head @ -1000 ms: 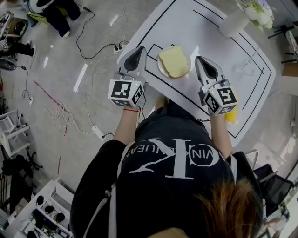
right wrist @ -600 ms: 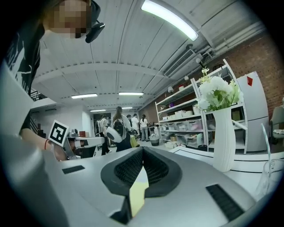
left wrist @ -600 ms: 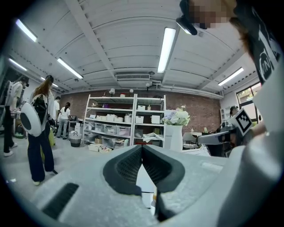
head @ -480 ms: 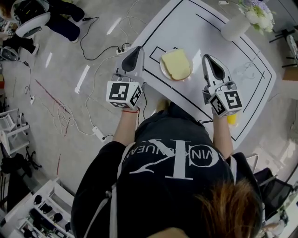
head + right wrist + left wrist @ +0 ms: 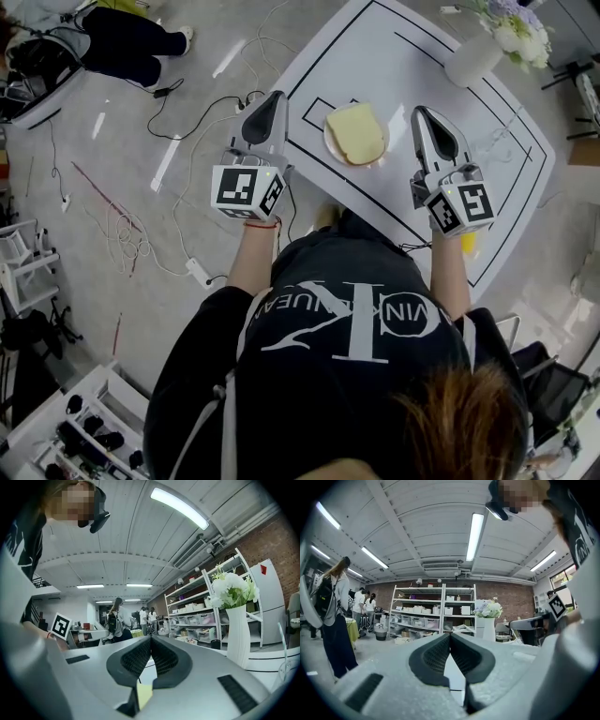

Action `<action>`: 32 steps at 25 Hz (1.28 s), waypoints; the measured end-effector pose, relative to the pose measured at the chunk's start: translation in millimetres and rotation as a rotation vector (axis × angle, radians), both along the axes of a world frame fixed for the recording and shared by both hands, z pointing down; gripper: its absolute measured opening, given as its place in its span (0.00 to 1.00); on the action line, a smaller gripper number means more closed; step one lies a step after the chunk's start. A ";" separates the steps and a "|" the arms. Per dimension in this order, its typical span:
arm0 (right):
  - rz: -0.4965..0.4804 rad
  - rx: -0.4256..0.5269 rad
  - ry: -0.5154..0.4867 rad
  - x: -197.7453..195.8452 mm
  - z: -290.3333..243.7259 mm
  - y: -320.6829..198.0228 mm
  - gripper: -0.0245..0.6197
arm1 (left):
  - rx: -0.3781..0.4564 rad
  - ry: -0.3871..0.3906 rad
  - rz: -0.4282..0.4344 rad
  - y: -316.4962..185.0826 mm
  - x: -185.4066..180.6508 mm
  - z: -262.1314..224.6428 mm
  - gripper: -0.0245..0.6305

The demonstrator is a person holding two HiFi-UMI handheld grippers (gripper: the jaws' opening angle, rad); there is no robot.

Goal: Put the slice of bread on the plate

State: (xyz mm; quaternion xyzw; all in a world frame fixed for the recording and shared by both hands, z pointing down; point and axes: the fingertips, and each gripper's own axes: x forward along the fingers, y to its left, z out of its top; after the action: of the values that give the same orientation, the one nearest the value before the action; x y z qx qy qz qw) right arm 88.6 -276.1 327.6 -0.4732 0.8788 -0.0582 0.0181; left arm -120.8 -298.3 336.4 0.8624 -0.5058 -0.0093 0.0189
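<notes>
Round white plate [image 5: 329, 146] on the white table [image 5: 412, 66] holds one slice of bread [image 5: 356, 131]: pale yellow, squarish, lying flat. Left gripper [image 5: 274, 97] and right gripper [image 5: 424, 112] flank the plate without touching it, jaws pressed together, both empty.

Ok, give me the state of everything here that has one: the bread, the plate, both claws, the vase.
slice of bread: lying flat on the plate, held by neither claw
plate: on the table, carrying the bread
left claw: shut, empty
right claw: shut, empty
vase: upright on the table, flowers in it
</notes>
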 end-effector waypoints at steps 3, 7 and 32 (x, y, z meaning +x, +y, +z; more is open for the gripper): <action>-0.002 0.005 0.000 0.1 -2.6 -0.5 0.04 | 0.009 -0.001 -0.003 -0.4 -0.8 -3.4 0.04; 0.002 0.012 -0.003 1.0 -4.8 -1.3 0.04 | 0.016 0.000 -0.006 -0.6 -2.2 -5.7 0.04; 0.016 -0.012 0.001 1.8 -0.1 -3.9 0.04 | 0.004 0.000 -0.014 0.4 -5.5 -2.0 0.04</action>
State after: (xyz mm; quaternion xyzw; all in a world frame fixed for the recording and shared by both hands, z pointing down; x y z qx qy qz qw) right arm 90.4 -280.0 327.6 -0.4803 0.8747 -0.0632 0.0154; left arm -126.4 -297.9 334.4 0.8589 -0.5118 -0.0103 0.0172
